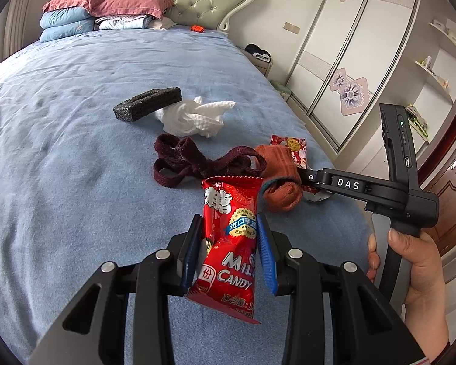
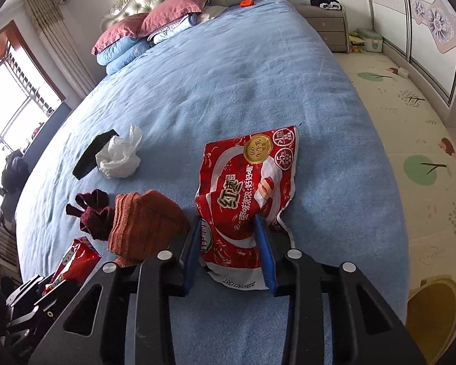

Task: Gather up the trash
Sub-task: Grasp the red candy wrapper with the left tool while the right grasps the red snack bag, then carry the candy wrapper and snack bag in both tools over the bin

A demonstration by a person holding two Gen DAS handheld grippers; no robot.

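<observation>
My left gripper (image 1: 229,222) is shut on a red milk candy bag (image 1: 228,237) and holds it above the blue bed (image 1: 76,167); the bag also shows in the right wrist view (image 2: 73,261). My right gripper (image 2: 229,222) is shut on a red and white milk pouch (image 2: 252,188) lying on the bed; the pouch also shows in the left wrist view (image 1: 291,147). A crumpled white tissue (image 1: 194,115) and a black foam block (image 1: 147,102) lie further up the bed, also in the right wrist view, tissue (image 2: 120,155), block (image 2: 92,153).
A dark red knitted strap (image 1: 197,161) and an orange folded cloth (image 1: 278,179) lie between the grippers. Pillows (image 1: 106,6) sit at the headboard. A yellow bin (image 2: 434,313) stands on the play mat (image 2: 410,121) right of the bed. Wardrobe doors (image 1: 349,60) are beyond.
</observation>
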